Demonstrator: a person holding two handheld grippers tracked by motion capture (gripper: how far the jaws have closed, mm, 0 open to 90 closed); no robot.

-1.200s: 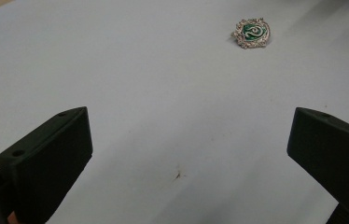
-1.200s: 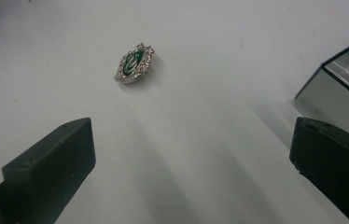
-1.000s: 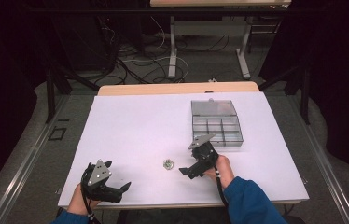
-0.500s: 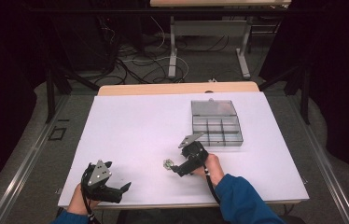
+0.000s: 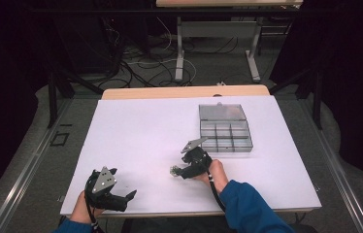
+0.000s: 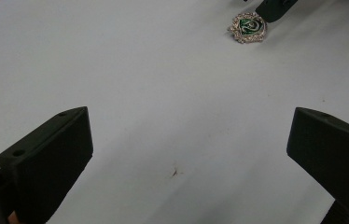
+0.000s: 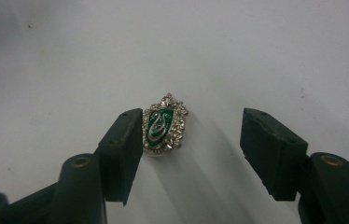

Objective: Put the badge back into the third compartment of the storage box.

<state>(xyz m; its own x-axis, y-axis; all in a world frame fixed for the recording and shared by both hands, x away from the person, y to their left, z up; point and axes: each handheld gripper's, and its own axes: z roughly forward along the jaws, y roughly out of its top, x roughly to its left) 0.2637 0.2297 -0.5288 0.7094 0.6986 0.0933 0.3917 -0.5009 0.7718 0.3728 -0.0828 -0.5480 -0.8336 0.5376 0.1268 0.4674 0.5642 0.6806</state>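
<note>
Right gripper view: my right tongs [image 7: 189, 140] are closing on a green-and-silver badge [image 7: 164, 128] lying on the white table [image 7: 266, 51]. The jaws have just been narrowing from full width to about half; the badge is sitting between them, one jaw touching its edge or just beside it, the other standing well apart, so nothing is being gripped yet.

Against the high view of a second ago, my right hand [image 5: 212, 170] has been sliding across the table toward my left, away from the box [image 5: 225, 127], and is now lying over the spot where the badge was sitting alone. In the high view now, the badge [image 5: 174, 171] is showing as a small glint at the tips of the right tongs [image 5: 178, 172], near the table's front edge and well apart from the box.

My left tongs [image 5: 130, 195] are resting near the front left corner, jaws spread wide and holding nothing, in the same place as before. In the left gripper view the badge [image 6: 247, 27] is lying far ahead of the left tongs [image 6: 189, 140], with a dark tip of the right tongs [image 6: 275, 8] just beside it.

I am judging this as the start of the pick: the approach is finished and the squeeze is under way. The badge is small and flat, so the open jaw may be pushing it sideways before the pinch is made.
</note>
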